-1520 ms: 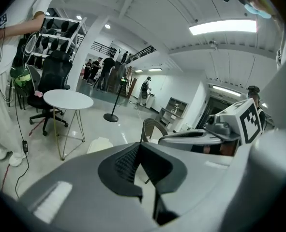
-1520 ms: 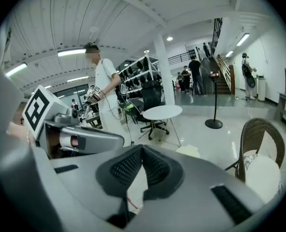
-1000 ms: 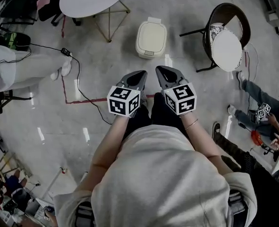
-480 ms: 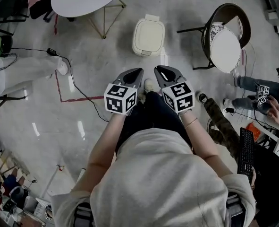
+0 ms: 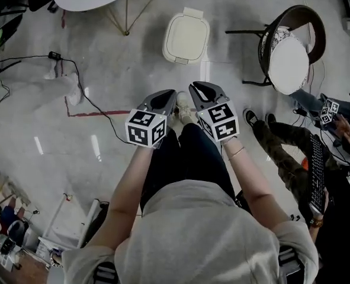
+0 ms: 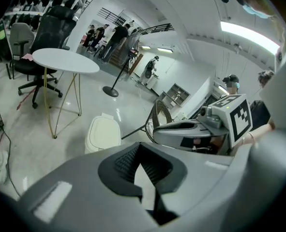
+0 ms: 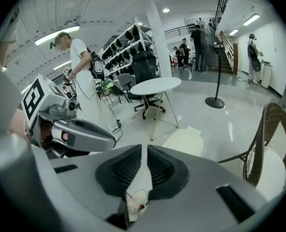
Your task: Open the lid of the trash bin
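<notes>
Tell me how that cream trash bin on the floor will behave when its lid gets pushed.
The trash bin looks like thin plastic standing free on a smooth, glossy floor, so it is probably light and may slide or tip rather than stay put. Its lid looks rigid and smooth, so likely slippery.

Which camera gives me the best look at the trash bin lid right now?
The head view: the whole lid shows from above, shut, with nothing covering it. The left gripper view shows the bin from the side. The right gripper view shows only part of the lid.
</notes>
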Demonstrator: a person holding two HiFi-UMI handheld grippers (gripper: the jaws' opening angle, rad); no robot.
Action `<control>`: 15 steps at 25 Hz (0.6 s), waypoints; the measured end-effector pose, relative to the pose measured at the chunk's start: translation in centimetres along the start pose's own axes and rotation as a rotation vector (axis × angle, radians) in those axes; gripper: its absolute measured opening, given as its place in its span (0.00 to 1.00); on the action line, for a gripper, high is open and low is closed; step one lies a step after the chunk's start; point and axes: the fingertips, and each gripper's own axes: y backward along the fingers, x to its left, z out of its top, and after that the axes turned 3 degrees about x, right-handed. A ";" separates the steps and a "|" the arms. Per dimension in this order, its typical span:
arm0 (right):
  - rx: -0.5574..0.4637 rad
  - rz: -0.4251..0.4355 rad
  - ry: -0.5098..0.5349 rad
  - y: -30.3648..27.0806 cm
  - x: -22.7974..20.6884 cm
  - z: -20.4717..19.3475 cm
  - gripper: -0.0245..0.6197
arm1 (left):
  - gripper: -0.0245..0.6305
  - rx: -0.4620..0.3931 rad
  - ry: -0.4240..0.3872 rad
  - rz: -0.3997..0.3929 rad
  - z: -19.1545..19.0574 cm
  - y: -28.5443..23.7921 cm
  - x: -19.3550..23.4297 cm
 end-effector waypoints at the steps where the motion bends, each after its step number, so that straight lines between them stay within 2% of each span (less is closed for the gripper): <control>1: 0.009 0.009 -0.001 -0.7 -0.2 -0.5 0.03 | 0.03 0.008 0.010 -0.001 -0.4 -0.4 0.2; 6: 0.063 0.030 -0.013 -4.2 -1.5 -3.7 0.03 | 0.03 0.049 0.063 0.023 -2.9 -3.2 2.5; 13: 0.103 0.038 -0.027 -9.5 -4.0 -8.1 0.05 | 0.03 0.097 0.075 0.037 -6.6 -7.7 5.7; 14: 0.103 0.042 -0.032 -10.2 -4.2 -8.6 0.10 | 0.03 0.105 0.079 0.037 -7.2 -8.3 6.1; 15: 0.106 0.044 -0.037 -10.9 -4.4 -9.1 0.21 | 0.03 0.113 0.084 0.037 -7.9 -8.9 6.4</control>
